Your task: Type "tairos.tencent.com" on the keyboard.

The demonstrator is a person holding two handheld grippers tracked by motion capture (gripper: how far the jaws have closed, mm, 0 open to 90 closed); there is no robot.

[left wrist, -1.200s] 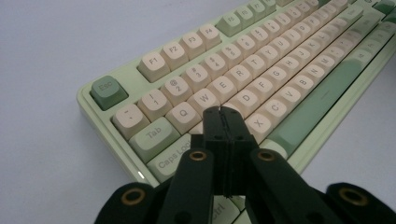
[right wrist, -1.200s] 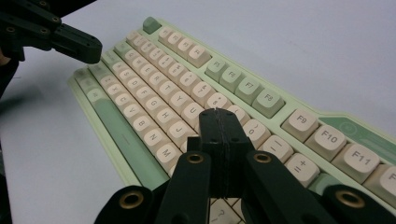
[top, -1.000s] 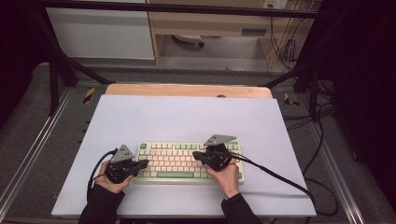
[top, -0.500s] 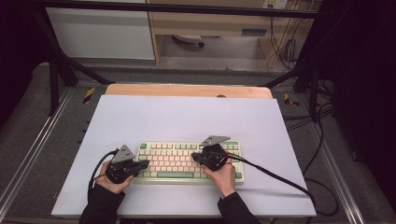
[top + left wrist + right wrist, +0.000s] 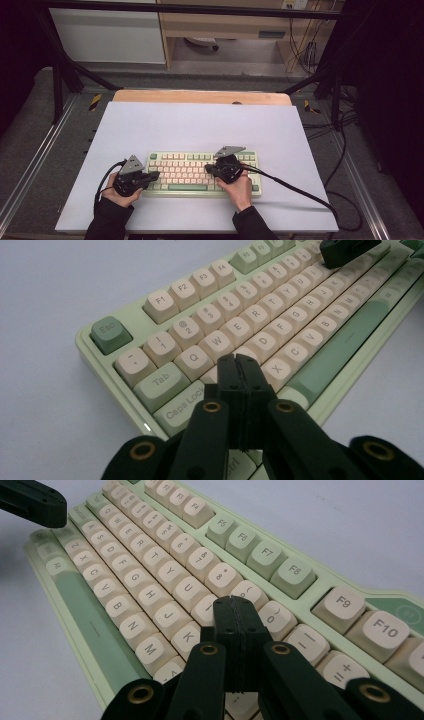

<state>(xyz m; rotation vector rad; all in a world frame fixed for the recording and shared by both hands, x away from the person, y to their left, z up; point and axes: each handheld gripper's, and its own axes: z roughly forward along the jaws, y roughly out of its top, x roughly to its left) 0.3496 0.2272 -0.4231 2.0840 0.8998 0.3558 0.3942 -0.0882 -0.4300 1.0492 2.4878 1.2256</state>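
- Since the earlier pictures, our right gripper point(image 5: 212, 170) has slid a little toward the left and toward us over the keyboard point(image 5: 190, 170); our left gripper point(image 5: 154, 176) has kept its place, and the keyboard has not shifted.
- The keyboard, pale green with cream keys, lies on the white tabletop point(image 5: 200, 125) near the edge closest to us, about midway between its left and right sides.
- Our left gripper sits at the keyboard's left end. In the left gripper view its fingers point(image 5: 231, 371) are pressed together with nothing between them, their tips over the keys just past Caps Lock point(image 5: 182, 405), between Q and X.
- Our right gripper is over the right half of the keys. In the right gripper view its fingers point(image 5: 231, 612) are likewise closed flat against each other and empty, with the tips over the keys between K point(image 5: 187, 636) and the round-bracket number keys.
- We cannot tell whether either tip is pressing a key or only hovering just above it.
- Each gripper's dark tip also shows far off in the other's view, well apart along the key rows.
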